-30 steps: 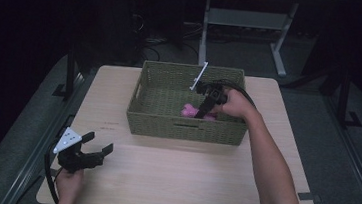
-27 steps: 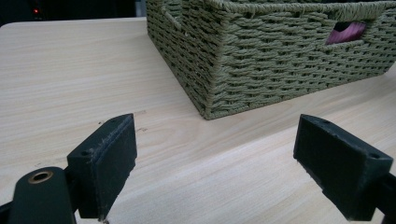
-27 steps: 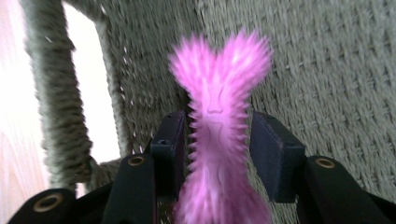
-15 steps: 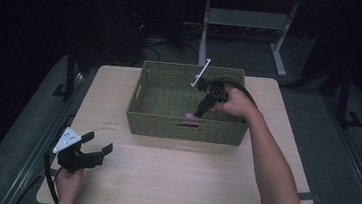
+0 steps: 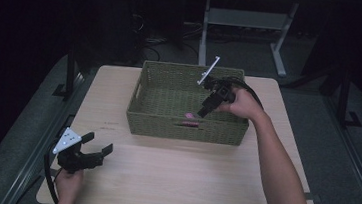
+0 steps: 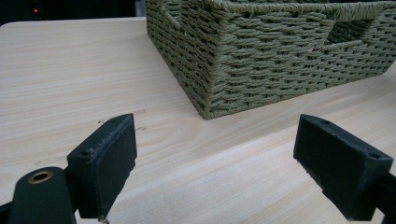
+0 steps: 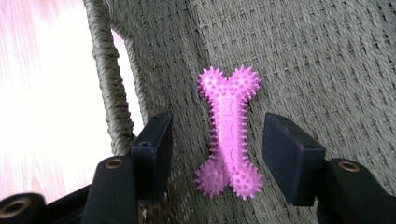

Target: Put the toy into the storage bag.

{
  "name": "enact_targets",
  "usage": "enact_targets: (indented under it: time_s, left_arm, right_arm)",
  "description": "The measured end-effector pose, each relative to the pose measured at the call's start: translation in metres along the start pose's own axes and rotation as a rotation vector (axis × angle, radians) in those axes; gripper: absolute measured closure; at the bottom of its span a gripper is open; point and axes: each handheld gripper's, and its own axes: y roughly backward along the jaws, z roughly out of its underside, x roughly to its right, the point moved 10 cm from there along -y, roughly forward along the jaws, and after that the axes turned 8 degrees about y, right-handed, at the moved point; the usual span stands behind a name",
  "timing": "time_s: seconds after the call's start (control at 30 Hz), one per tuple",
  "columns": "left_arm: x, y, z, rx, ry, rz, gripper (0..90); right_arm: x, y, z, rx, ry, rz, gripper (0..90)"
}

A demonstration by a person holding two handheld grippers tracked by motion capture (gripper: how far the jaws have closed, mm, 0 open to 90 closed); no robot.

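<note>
- Two grippers: the right gripper (image 7: 217, 149) has just been opening, jaws apart astride the pink bone toy (image 7: 228, 135), not touching.
- The toy lies in the woven basket (image 5: 141, 105).
- The left gripper (image 5: 95, 151) gapes empty over the table (image 5: 186, 183).

One woven basket (image 5: 159, 100), one pink spiky bone toy (image 7: 228, 133), one table (image 5: 187, 173), two tools.

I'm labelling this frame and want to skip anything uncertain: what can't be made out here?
- Pink bone toy, high view: a small speck, shape lost behind the basket front wall.
- Right tongs, high view: tips too small and dark to judge the gap.
- Left tongs, left gripper view: bottom edge cuts off the body.
</note>
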Motion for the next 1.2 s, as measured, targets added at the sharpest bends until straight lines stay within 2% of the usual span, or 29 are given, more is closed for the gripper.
enact_targets:
  time_s: [0.33,0.83,1.2]
  left_arm:
    - [0.0,0.0,0.0,0.005,0.002,0.001,12.8]
    - [0.001,0.001,0.001,0.0,-0.001,-0.001,12.8]
    - [0.002,0.0,0.001,-0.001,-0.003,-0.001,12.8]
  right_arm:
    - [-0.003,0.012,0.005,0.036,-0.014,0.016,39.8]
    - [-0.018,0.034,0.012,0.063,0.009,0.052,37.7]
    - [-0.026,0.043,0.023,0.082,-0.007,0.075,34.0]
